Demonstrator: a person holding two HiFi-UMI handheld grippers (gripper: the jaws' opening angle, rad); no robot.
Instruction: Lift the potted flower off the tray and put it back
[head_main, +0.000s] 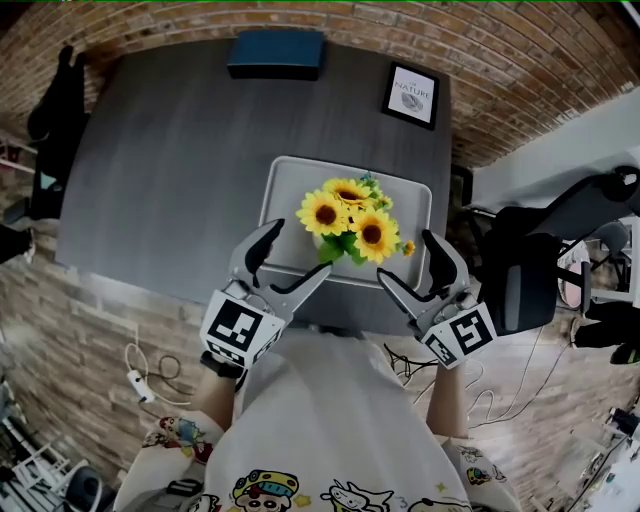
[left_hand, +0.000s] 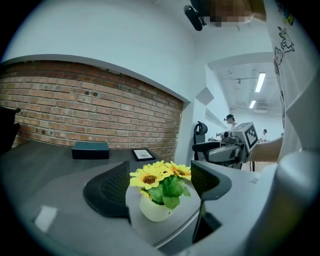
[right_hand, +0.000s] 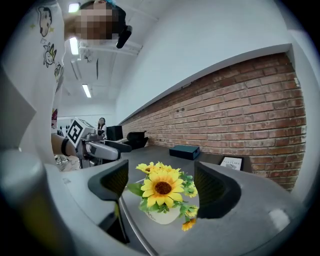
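Observation:
A potted flower (head_main: 349, 222), yellow sunflowers in a small white pot, stands upright on the grey tray (head_main: 285, 176) near its front edge. My left gripper (head_main: 297, 252) is at the tray's near left and my right gripper (head_main: 408, 260) at its near right; both point at the pot. Both are open and neither touches it. In the left gripper view the potted flower (left_hand: 159, 192) appears between and beyond the wide jaws, on the tray (left_hand: 182, 225). The right gripper view shows the potted flower (right_hand: 162, 195) the same way, with clear gaps on both sides.
The tray lies on a dark grey table (head_main: 170, 170) set against a brick wall. A dark blue box (head_main: 276, 52) and a framed card (head_main: 411, 95) stand at the table's far edge. A black chair (head_main: 560, 240) is to the right, cables (head_main: 150, 375) on the floor.

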